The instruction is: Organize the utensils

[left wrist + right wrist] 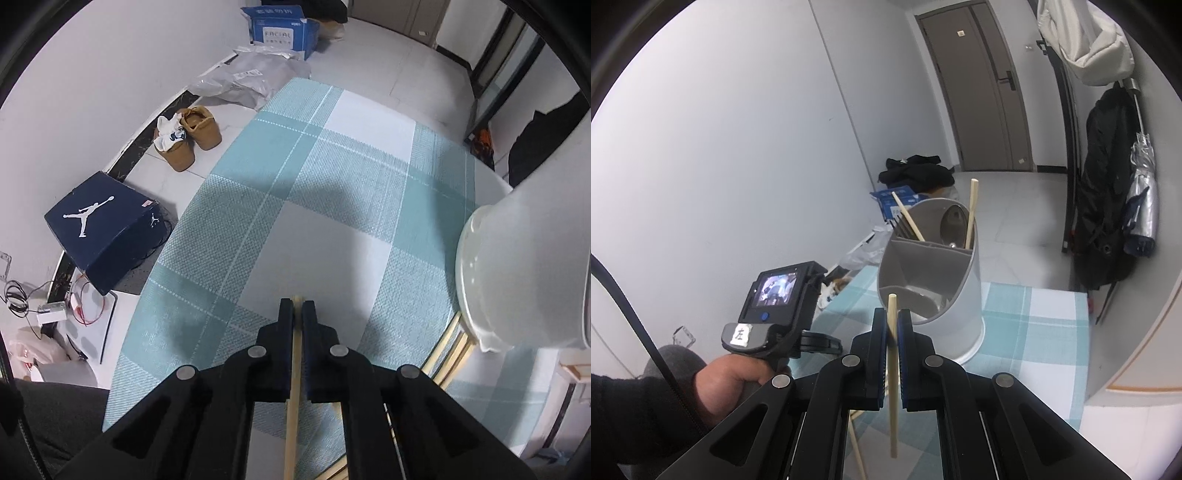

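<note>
I have 1 chopstick in each hand right now. The left gripper [296,306] points steeply down at the table [332,206], and its fingers [286,321] are pinched nearly together on a bamboo chopstick [293,387] whose tip just pokes out past them at 12 o'clock. The right gripper [893,321] is likewise clamped tight on a second chopstick [893,369], which stands almost upright between the pads with a long tail hanging below.

The white utensil holder [960,295] sits at 1 o'clock from my right gripper, just beyond it on the checked cloth. Its rear compartment already carries 2 chopsticks [971,214], a fork [903,225] and a spoon [955,221]; the front compartment looks empty. In the left view the holder's body fills the 3 o'clock edge, with loose chopsticks [448,347] lying on the table beneath it at 4 o'clock.

To drop the right chopstick well, I judge I should lift until its lower end clears the rim, carry it over the rear compartment, tilt it slightly so the tail enters first, and only then ease my grip. Keeping it clear of the leaning sticks matters, since a knock could tip them out. The left stick can wait its turn.
</note>
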A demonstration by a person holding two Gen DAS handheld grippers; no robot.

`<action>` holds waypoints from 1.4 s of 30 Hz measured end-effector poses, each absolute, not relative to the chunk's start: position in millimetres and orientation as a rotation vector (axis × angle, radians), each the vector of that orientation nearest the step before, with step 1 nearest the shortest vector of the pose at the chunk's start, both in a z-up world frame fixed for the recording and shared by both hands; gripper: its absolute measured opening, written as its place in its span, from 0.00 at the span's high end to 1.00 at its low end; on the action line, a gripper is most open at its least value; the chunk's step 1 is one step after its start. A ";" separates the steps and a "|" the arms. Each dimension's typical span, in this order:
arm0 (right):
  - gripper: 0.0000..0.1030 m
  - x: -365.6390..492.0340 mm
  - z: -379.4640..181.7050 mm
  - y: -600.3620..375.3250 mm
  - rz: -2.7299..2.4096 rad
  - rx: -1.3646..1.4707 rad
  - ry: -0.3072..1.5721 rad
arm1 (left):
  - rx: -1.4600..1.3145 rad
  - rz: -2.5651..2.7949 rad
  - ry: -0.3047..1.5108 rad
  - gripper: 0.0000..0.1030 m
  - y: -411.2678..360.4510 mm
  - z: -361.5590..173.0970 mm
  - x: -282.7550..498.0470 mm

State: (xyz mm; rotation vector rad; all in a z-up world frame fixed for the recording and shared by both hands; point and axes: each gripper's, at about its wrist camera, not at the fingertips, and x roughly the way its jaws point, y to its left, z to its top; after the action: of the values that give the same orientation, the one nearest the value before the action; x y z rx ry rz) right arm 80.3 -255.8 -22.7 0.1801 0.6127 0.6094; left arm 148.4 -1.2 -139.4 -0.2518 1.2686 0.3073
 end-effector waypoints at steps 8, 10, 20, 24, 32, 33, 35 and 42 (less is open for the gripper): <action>0.95 82.0 -24.4 -257.9 0.592 0.185 0.614 | -0.318 0.266 1.062 0.99 5.4 -94.2 133.1; 0.95 80.9 -24.1 -257.2 0.589 0.182 0.612 | -0.320 0.233 0.970 0.99 3.9 -73.0 123.1; 0.95 81.3 -28.4 -251.0 0.570 0.198 0.621 | -0.241 0.060 0.749 0.99 -26.1 -20.1 77.1; 0.95 80.7 -32.2 -245.5 0.559 0.189 0.632 | -0.211 0.047 0.773 0.99 -28.3 -24.0 73.8; 0.95 75.4 -33.7 -241.1 0.537 0.173 0.635 | -0.216 0.023 0.773 0.99 -24.0 -17.8 63.7; 0.95 74.5 -32.5 -241.7 0.535 0.174 0.630 | -0.214 0.019 0.772 0.99 -25.7 -15.9 60.1; 0.95 73.6 -30.0 -242.0 0.526 0.172 0.621 | -0.210 0.009 0.771 0.99 -25.3 -12.4 58.5; 0.96 70.7 -17.4 -247.2 0.501 0.174 0.590 | -0.196 -0.044 0.742 0.99 -25.6 6.7 54.0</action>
State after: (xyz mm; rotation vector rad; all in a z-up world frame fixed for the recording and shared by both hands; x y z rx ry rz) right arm 70.7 -247.2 -17.4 0.1742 0.5904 0.5009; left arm 54.0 -25.6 6.7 -0.1962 0.7424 -0.0443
